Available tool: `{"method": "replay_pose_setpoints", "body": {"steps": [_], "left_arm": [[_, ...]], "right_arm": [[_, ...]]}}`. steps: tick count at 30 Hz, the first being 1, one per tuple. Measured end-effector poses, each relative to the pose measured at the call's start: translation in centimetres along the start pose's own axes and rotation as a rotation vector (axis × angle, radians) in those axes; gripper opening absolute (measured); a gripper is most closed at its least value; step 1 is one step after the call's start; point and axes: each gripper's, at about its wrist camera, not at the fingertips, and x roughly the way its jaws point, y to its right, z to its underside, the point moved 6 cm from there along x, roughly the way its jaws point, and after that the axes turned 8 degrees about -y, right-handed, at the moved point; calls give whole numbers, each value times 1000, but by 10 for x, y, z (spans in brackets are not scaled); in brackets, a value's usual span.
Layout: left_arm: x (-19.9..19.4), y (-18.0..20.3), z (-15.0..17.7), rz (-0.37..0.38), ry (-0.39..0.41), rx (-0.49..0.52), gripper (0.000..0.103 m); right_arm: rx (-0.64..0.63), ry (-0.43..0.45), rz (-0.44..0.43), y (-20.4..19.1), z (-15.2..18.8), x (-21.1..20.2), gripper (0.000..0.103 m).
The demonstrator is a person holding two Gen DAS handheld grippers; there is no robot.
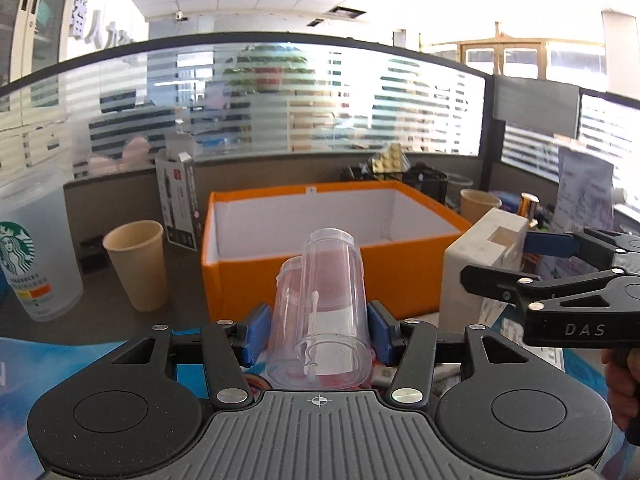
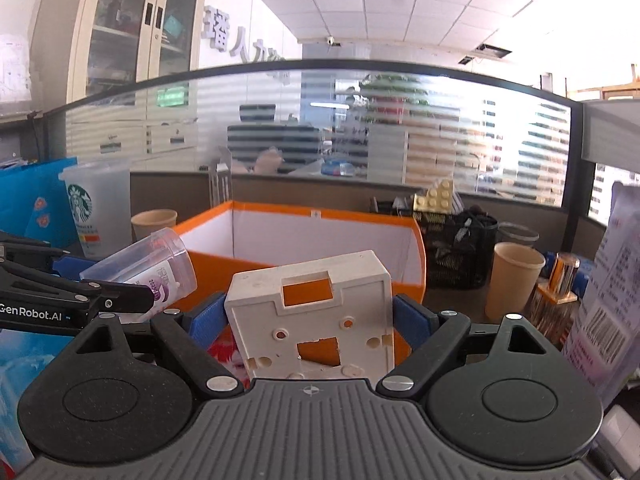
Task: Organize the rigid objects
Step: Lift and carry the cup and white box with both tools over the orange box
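Gripping clear ribbed plastic cup (image 1: pixel 320 312)

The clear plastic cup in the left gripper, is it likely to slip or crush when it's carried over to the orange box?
The clear plastic cup, thin-walled and glossy, probably slips easily between the left gripper pads. It looks light and empty, so it should carry easily, but hard squeezing might flex it. Being round, it would likely roll if laid sideways in the orange box.

Left gripper (image 1: pixel 318 332) clamping clear plastic cup (image 1: pixel 324 312), orange box (image 1: pixel 332 240) behind
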Motion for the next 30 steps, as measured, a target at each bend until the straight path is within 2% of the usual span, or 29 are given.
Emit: {"method": "replay_pose_setpoints", "body": {"steps": [7, 16, 30], "left_arm": [[-8, -11, -18, -4, 36, -26, 51], [-11, -18, -66, -30, 107, -5, 51], [19, -35, -104, -70, 117, -17, 51]], "right_arm": [[-23, 51, 11, -2, -26, -4, 86], [-44, 121, 23, -3, -71, 0, 86], [-38, 127, 24, 0, -107, 34, 86]]}}
